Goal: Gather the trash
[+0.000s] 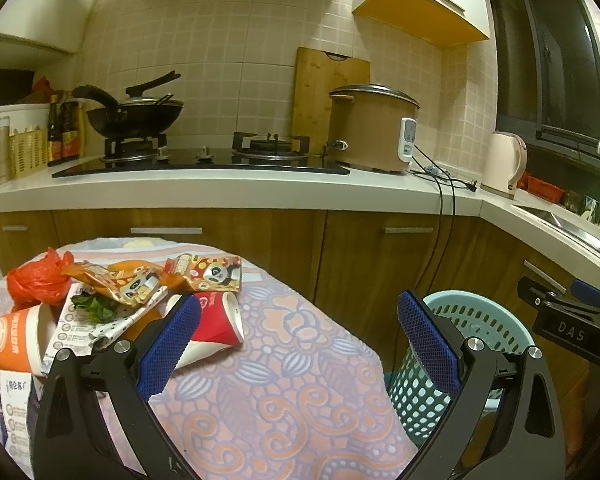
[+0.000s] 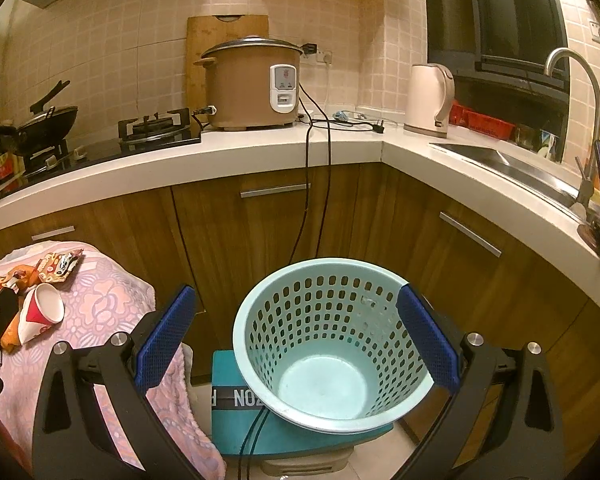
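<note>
A trash pile lies on the left of a table with a pink patterned cloth (image 1: 292,380): a red and white paper cup (image 1: 216,324) on its side, an orange paper cup (image 1: 12,340), panda snack wrappers (image 1: 204,272), a crumpled red plastic bag (image 1: 36,280) and printed paper with green leaves (image 1: 96,312). My left gripper (image 1: 300,344) is open and empty above the table, its left finger over the red cup. A light blue perforated basket (image 2: 332,344), empty, stands right of the table. My right gripper (image 2: 296,344) is open and empty above the basket. The red cup also shows in the right wrist view (image 2: 40,312).
The basket sits on a teal box (image 2: 236,412) beside wooden cabinets (image 2: 260,224). The counter (image 1: 220,188) holds a stove, wok (image 1: 136,116), rice cooker (image 2: 252,84), kettle (image 2: 430,100) and sink (image 2: 512,168). Cords (image 2: 312,184) hang down the cabinet front. The right gripper's body (image 1: 572,320) is at the left view's right edge.
</note>
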